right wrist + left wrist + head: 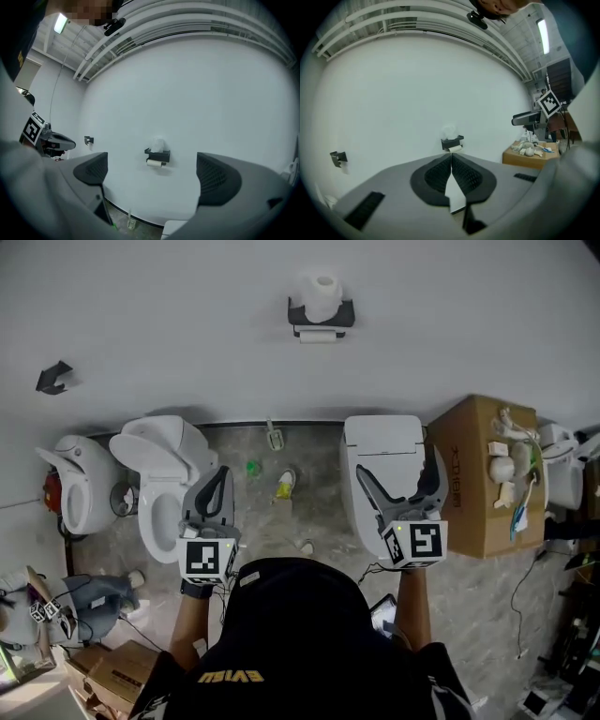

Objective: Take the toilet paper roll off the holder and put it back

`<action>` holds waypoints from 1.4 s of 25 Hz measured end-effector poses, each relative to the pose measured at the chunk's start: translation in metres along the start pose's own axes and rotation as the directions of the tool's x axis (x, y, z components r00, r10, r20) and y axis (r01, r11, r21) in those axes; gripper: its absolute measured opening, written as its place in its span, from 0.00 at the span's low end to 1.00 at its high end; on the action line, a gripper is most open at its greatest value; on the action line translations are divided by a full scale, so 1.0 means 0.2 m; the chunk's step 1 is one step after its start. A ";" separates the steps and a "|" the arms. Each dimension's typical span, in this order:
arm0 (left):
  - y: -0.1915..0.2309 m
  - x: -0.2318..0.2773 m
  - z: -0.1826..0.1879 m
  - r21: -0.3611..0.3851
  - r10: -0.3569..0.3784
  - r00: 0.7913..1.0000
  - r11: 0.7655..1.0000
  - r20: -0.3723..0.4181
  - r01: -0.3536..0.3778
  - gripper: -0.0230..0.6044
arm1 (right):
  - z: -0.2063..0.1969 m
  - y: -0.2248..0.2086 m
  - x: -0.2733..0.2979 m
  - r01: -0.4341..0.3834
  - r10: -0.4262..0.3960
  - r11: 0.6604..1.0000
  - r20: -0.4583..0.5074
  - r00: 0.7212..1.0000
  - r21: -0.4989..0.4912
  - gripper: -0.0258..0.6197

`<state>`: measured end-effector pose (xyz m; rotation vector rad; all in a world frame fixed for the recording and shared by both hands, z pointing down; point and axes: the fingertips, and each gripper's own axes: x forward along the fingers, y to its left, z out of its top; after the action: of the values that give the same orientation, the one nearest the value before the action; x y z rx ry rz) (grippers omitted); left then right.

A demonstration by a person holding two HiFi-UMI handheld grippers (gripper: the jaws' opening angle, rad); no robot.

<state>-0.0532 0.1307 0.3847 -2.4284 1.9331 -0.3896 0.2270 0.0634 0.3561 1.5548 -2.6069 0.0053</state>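
A black holder point(321, 319) is fixed to the white wall, with a white toilet paper roll point(319, 335) hanging under it and a second white roll point(322, 295) standing on its shelf. The same holder point(452, 142) point(157, 155) shows small and far ahead in both gripper views. My left gripper point(216, 491) is held low over the toilets, its pads point(440, 171) pressed together with nothing between them. To the right my right gripper point(398, 489) stands open and empty, well short of the wall.
Below the wall stand a white toilet point(164, 474) with its lid up, another white toilet point(80, 486) at far left and a white closed toilet point(382, 460). A cardboard box point(487, 470) with small items sits at right. A black hook point(54, 377) is on the wall.
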 end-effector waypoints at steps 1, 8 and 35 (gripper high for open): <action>0.01 0.05 -0.02 0.003 -0.011 1.000 1.000 0.002 0.011 0.06 | 0.00 0.00 0.04 0.003 -0.003 1.000 0.000 1.000 -0.009 0.94; 0.23 0.54 -0.01 -0.061 -0.070 0.997 0.996 0.042 0.072 0.06 | 0.08 -0.12 0.47 0.059 -0.059 0.998 -0.018 0.998 -0.001 0.94; 0.64 1.54 0.02 -0.106 -0.178 0.974 0.975 0.139 0.193 0.06 | 0.08 -0.22 1.94 0.034 -0.036 0.999 -0.057 0.998 -0.022 0.94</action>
<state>-0.1123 -0.1966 0.4171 -2.6457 1.7313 -0.1177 0.0806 -0.2988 0.3748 1.5693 -2.5275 0.0194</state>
